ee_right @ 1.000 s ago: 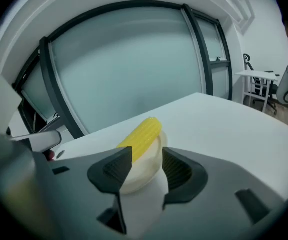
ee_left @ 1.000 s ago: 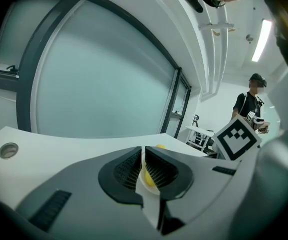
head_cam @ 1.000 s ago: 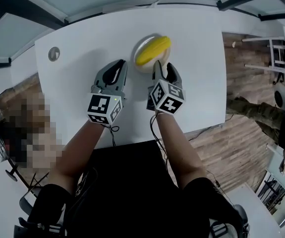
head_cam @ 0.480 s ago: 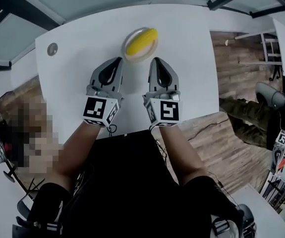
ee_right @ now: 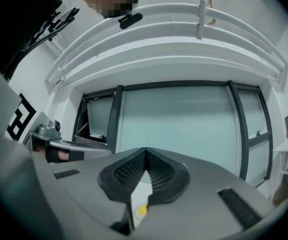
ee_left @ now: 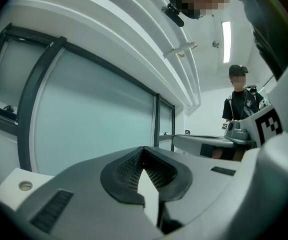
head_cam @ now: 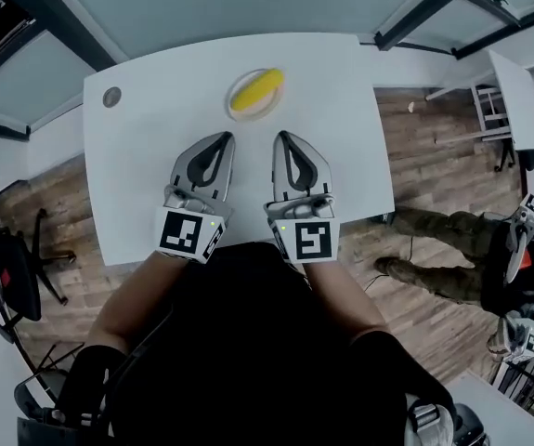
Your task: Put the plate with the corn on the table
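Observation:
A pale plate holding a yellow corn cob rests on the white table, toward its far side. Both grippers lie side by side nearer the front edge, well short of the plate. My left gripper is shut with nothing in it. My right gripper is shut and empty too. In the right gripper view a sliver of yellow corn shows through the gap below the closed jaws. The left gripper view shows closed jaws against a glass wall.
A small round grommet sits at the table's far left corner. A black chair stands at the left on the wooden floor. Another person's legs are at the right, beside a second white table.
The right gripper let go of the plate, closed and drew back toward me. The plate with corn now rests alone on the table, and both grippers sit nearer the front edge.

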### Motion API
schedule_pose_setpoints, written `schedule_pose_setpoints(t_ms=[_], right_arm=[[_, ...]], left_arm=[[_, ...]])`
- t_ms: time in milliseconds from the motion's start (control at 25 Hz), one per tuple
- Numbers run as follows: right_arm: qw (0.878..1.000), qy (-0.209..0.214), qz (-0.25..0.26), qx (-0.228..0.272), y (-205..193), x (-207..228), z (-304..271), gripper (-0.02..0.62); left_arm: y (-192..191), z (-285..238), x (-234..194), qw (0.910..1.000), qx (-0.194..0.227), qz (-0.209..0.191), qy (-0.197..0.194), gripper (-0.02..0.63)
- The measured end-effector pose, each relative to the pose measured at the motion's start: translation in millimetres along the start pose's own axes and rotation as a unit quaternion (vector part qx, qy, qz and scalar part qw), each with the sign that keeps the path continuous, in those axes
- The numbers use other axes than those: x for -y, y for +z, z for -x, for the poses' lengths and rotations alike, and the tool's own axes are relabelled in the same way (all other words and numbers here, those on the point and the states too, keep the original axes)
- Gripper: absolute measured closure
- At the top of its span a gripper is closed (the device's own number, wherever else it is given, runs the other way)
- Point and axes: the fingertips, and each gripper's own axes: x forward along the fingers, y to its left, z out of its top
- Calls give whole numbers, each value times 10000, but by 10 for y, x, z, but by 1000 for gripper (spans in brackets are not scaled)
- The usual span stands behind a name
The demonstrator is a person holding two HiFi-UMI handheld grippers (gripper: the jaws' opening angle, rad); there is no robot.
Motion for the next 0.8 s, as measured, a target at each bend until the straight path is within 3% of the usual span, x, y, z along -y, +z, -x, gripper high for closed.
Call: schedule_pose_setpoints(t_ms=[320,800], right_arm=[[9985,241,245,416,355,-165,135,595],[9981,377,254,419,355,-233,195,595]], left_arm=[[230,132,226,9991,300,-283,-16,603],[196,236,172,9991,229,-282,202,603]])
